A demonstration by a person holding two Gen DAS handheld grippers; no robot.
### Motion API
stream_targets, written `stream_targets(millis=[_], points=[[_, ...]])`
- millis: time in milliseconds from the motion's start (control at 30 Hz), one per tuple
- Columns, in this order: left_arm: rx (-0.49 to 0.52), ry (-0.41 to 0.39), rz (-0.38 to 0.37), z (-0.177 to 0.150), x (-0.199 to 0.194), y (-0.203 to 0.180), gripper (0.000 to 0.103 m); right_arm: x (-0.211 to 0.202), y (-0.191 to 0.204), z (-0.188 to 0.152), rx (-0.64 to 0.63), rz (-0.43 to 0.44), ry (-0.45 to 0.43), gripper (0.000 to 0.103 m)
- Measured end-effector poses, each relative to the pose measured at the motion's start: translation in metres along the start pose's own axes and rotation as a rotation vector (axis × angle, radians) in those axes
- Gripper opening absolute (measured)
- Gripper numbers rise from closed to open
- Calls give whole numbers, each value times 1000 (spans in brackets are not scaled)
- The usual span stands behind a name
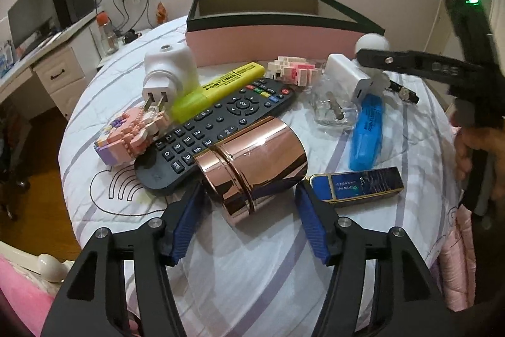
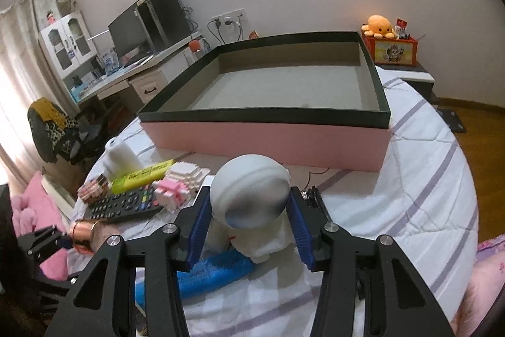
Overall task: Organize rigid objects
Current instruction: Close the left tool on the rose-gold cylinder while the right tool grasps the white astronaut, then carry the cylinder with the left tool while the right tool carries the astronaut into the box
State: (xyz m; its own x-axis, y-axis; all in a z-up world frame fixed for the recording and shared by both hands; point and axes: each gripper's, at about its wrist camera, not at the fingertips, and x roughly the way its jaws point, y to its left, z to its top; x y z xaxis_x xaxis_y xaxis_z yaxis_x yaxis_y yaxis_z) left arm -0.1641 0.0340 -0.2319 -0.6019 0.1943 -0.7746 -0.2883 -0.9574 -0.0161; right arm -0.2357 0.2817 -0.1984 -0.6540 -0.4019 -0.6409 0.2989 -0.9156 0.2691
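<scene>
Rose-gold canister (image 1: pixel 252 166) lies on its side at lower centre of the left wrist view, between the left gripper's (image 1: pixel 251 221) blue pads, jaws clamped on it. Left of it: pink block figure (image 1: pixel 126 131), black remote (image 1: pixel 214 128), yellow highlighter (image 1: pixel 217 90); right: blue lighter (image 1: pixel 356 183), blue highlighter (image 1: pixel 366 131). Right gripper (image 2: pixel 249 226), at lower centre of its own view, has jaws clamped on a white astronaut figure (image 2: pixel 252 191). Pink box (image 2: pixel 268 135) sits beyond on the striped bedcover (image 2: pixel 410 195).
</scene>
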Motion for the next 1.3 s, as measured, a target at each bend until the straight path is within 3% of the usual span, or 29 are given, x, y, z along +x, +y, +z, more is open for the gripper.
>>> stream_targets(millis=[167, 400, 467, 533, 567, 700, 833, 933, 1000, 1067, 1300], points=[[-13, 8, -22, 1, 1, 4, 71, -31, 12, -3, -30, 30, -44, 48], [-32, 10, -13, 4, -3, 2, 80, -53, 25, -22, -86, -3, -15, 49], [-33, -5, -25, 4, -11, 3, 86, -53, 25, -31, -90, -10, 1, 49], [-37, -18, -20, 3, -18, 5, 99, -49, 24, -37, -96, -19, 23, 49], [-43, -31, -11, 4, -22, 6, 99, -49, 24, -39, -98, -17, 27, 49], [-107, -38, -25, 10, -23, 10, 99, -46, 27, -48, -118, -15, 46, 49], [-156, 3, -14, 16, -6, 10, 96, -44, 28, -52, -124, -13, 38, 49], [-114, 1, 49, 17, 0, 4, 80, -44, 30, -54, -132, -16, 32, 49], [-88, 15, 75, 18, 3, 2, 78, -45, 29, -54, -129, -18, 24, 49], [-83, 8, 71, 18, 1, 3, 70, -45, 30, -55, -133, -20, 18, 49], [-53, 18, 79, 16, -6, 5, 69, -43, 25, -57, -118, -46, 11, 51]])
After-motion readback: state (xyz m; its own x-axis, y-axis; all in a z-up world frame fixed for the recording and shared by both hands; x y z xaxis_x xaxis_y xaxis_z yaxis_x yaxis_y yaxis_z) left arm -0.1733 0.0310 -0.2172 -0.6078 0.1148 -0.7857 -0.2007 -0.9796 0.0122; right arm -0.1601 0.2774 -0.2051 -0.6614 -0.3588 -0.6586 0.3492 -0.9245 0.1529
